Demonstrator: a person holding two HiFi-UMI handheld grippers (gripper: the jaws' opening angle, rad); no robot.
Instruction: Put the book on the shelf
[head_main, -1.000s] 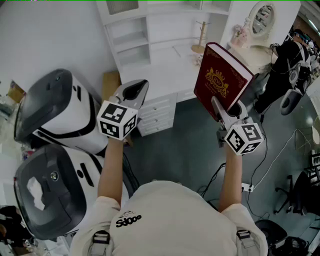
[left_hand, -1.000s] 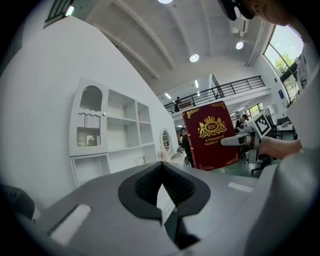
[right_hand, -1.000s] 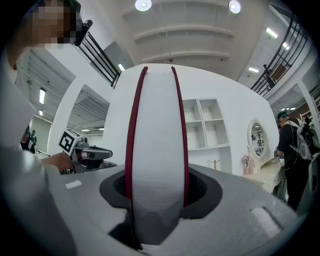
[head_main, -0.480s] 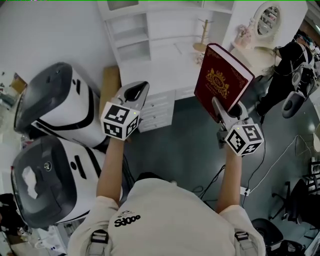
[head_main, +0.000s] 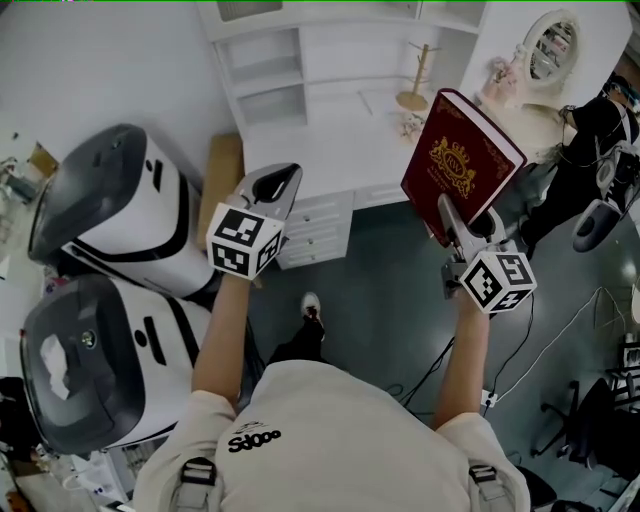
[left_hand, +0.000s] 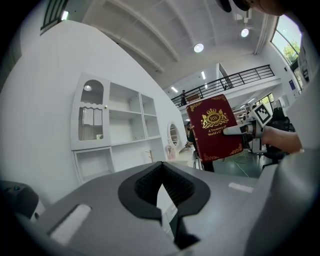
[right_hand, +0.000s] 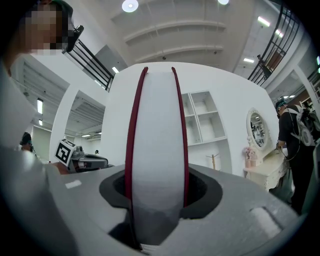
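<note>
The book (right_hand: 156, 140) is pinched between the jaws of the right gripper (right_hand: 157, 195). Its white page edge faces that gripper's camera, and a dark red cover is pressed by each pad. Only the lower end of the book is clamped; the rest stands up out of the jaws, tilted a little to the right in the head view. A gold crest is seen on the front cover, which is turned toward the left gripper (left_hand: 162, 185).

The left gripper's jaws are drawn together with nothing between them. The pads appear to meet at the tips, though a pale sliver of background is seen lower down in the gap. This gripper is held up level with the other, well apart from the book.

The book is held in the air, over the dark floor and the front edge of a white desk (head_main: 330, 130). The white shelf (head_main: 262, 75) with open compartments stands at the back left of the desk, well apart from the book. An oval mirror (head_main: 553, 45) is seen to the right, and two grey-and-white machines (head_main: 110, 210) stand at the left.
</note>
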